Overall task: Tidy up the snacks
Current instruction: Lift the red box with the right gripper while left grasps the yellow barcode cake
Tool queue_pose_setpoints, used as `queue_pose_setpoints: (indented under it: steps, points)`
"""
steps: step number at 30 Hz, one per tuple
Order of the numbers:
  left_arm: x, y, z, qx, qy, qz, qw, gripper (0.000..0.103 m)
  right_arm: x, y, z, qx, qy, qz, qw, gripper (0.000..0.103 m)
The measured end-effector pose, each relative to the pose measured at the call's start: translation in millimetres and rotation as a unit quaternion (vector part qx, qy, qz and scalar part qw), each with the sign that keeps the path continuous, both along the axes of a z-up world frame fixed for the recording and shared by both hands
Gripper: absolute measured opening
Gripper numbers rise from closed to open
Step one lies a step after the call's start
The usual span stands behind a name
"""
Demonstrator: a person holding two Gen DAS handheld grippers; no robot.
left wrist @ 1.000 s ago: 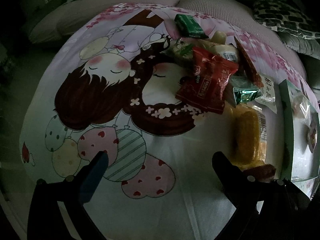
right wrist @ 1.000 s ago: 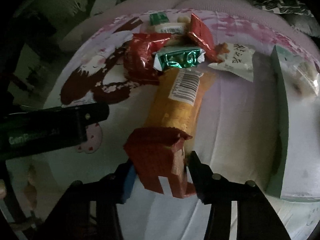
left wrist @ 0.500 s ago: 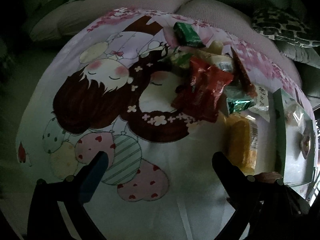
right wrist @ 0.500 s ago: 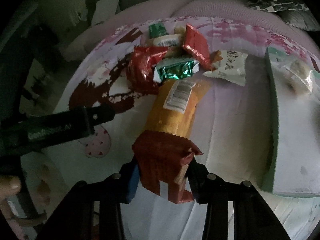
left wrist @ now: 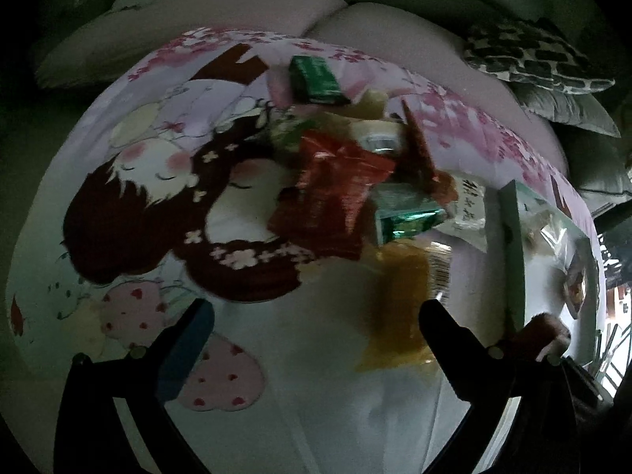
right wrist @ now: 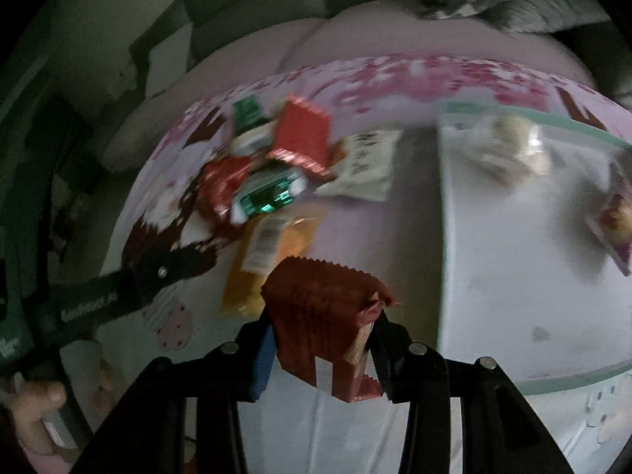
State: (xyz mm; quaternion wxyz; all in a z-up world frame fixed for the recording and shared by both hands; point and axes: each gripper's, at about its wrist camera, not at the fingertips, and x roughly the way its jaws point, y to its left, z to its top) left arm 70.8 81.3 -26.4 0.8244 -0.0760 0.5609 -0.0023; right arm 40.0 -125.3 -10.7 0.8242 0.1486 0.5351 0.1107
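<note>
A cartoon-print bedsheet (left wrist: 130, 205) carries everything: a snack heap (left wrist: 347, 181) at upper centre of the left wrist view, an orange packet (left wrist: 399, 300) below it, a pale-green tray (right wrist: 513, 276) at right

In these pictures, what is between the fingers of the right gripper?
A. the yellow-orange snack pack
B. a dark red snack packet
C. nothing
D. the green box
B: in the right wrist view the right gripper is shut on the dark red snack packet, while the yellow-orange snack pack and the green box lie on the cloth beyond it.
</note>
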Motion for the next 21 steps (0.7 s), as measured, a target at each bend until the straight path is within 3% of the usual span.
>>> queue_pose_setpoints:
  steps: [7,17,21]
  points:
    - [8.6,-26.1,-1.7,-0.01,-0.005,-0.028,0.9995,0.103,3.7,-39.0,7.0,0.019,-0.006,-0.045,0.999,0.045]
    - [18.3,-63.1,-21.2,-0.011,0.007,-0.09,0.9959,0.103,2.5,-65.6,11.1,0.004,-0.009,-0.084,0.996,0.043]
    - [21.4,-69.0,-30.8,-0.005,0.017,-0.096,0.9952,0.084,4.3,-65.9,9.1,0.001,-0.007,-0.081,0.997,0.043]
